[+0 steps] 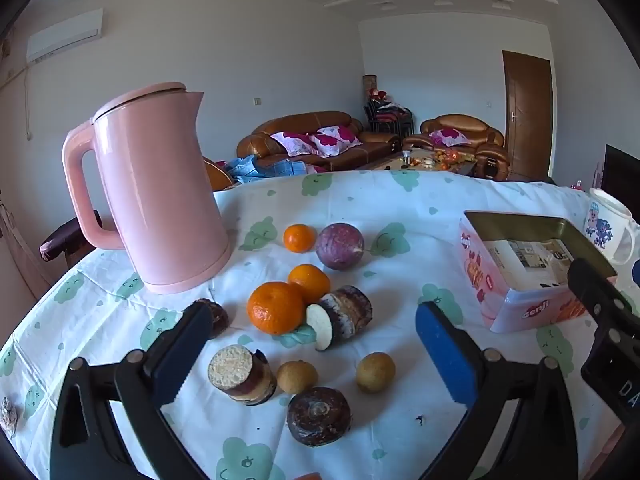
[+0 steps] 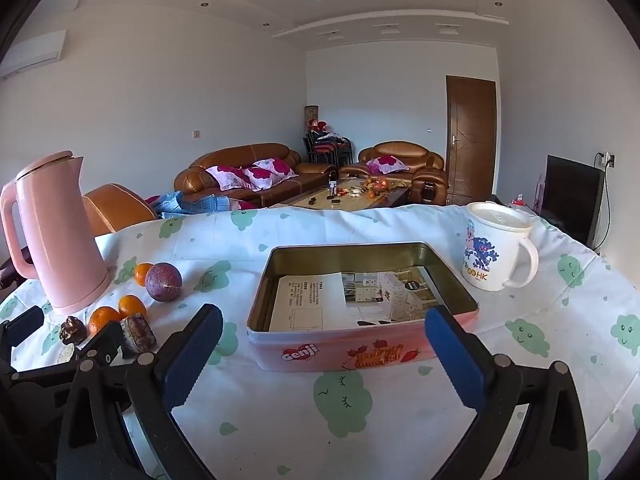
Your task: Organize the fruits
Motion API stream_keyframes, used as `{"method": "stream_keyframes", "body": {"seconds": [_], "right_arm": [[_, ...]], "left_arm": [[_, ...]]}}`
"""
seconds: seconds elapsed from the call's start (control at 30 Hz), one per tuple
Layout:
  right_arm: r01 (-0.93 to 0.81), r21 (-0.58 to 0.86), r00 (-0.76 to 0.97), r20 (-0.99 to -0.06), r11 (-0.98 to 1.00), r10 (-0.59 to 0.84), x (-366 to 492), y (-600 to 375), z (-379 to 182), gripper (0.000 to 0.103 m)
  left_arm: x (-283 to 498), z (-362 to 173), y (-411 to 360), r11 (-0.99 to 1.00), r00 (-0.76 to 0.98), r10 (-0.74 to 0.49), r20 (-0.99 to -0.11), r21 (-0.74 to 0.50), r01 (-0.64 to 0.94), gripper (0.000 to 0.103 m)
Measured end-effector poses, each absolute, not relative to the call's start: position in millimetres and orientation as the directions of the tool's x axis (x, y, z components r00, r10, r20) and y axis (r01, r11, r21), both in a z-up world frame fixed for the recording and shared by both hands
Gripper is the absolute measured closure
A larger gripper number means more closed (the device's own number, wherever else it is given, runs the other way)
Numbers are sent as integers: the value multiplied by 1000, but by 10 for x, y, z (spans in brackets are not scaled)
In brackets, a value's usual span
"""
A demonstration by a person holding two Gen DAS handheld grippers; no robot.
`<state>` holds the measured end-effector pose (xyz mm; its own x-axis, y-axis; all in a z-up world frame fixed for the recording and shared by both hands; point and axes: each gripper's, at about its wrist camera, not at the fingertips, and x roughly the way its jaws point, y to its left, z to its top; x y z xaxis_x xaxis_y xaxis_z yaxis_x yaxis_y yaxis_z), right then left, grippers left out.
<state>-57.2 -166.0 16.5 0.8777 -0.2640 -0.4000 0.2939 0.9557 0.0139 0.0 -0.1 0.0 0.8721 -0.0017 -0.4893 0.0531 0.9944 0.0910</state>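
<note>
My left gripper (image 1: pixel 312 344) is open above a cluster of fruit on the tablecloth: three oranges, the nearest one (image 1: pixel 275 307), a purple passion fruit (image 1: pixel 340 246), two sugarcane pieces (image 1: pixel 242 374) (image 1: pixel 342 316), two small yellow-brown longans (image 1: pixel 375 372) and a dark water chestnut (image 1: pixel 319 415). My right gripper (image 2: pixel 324 352) is open and empty, in front of the pink Genji tin (image 2: pixel 362 350), which holds only printed paper. The tin also shows in the left wrist view (image 1: pixel 520 308), with part of the right gripper beside it.
A pink kettle (image 1: pixel 156 192) stands at the left behind the fruit. A white lidded mug (image 2: pixel 496 246) stands right of the tin. The table's far edge (image 2: pixel 320 210) drops off toward sofas. Another dark water chestnut (image 1: pixel 218 318) lies by my left finger.
</note>
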Motion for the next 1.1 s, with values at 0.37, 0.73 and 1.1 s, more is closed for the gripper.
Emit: {"method": "stream_keyframes", "body": {"seconds": [0.37, 0.73, 1.1], "right_arm": [[315, 45, 870, -414, 948, -269, -577, -1759, 134, 1], [308, 40, 885, -379, 951, -271, -622, -1714, 171, 1], [323, 53, 875, -396, 945, -277, -610, -1769, 156, 1]], "left_arm": [[-91, 28, 18, 996, 893, -43, -449, 52, 74, 0], [-57, 17, 56, 997, 878, -47, -476, 33, 72, 0], [-57, 6, 43, 996, 876, -51, -480, 37, 78, 0]]}}
